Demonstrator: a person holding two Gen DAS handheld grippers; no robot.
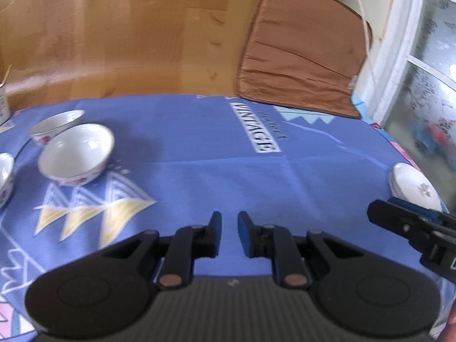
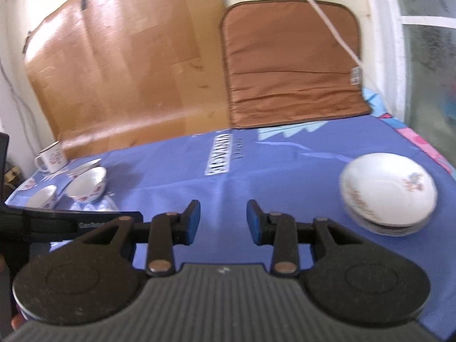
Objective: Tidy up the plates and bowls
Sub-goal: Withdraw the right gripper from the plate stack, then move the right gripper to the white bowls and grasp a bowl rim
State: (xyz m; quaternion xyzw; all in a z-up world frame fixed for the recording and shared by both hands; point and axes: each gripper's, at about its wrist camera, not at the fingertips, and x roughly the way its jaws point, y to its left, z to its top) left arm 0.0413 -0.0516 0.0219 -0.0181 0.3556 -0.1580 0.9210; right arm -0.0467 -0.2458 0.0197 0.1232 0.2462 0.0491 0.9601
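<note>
Left gripper [image 1: 229, 222]: jaws slightly apart, empty.
Right gripper [image 2: 223, 213]: jaws apart, empty.
Bowls [image 1: 76, 154]: upright, mouths up, left side.
Plates [image 2: 387, 193]: stacked flat, right side.

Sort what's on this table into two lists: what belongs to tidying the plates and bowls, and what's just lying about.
Part of the job:
- stacked plates
- nearest bowl
- bowl behind it
- bowl at the left edge

Just lying about:
- enamel mug
- brown cushion
- blue tablecloth

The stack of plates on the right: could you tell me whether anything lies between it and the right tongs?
Nothing visible does: only bare blue tablecloth separates the empty right tongs from the stack of plates.
</note>
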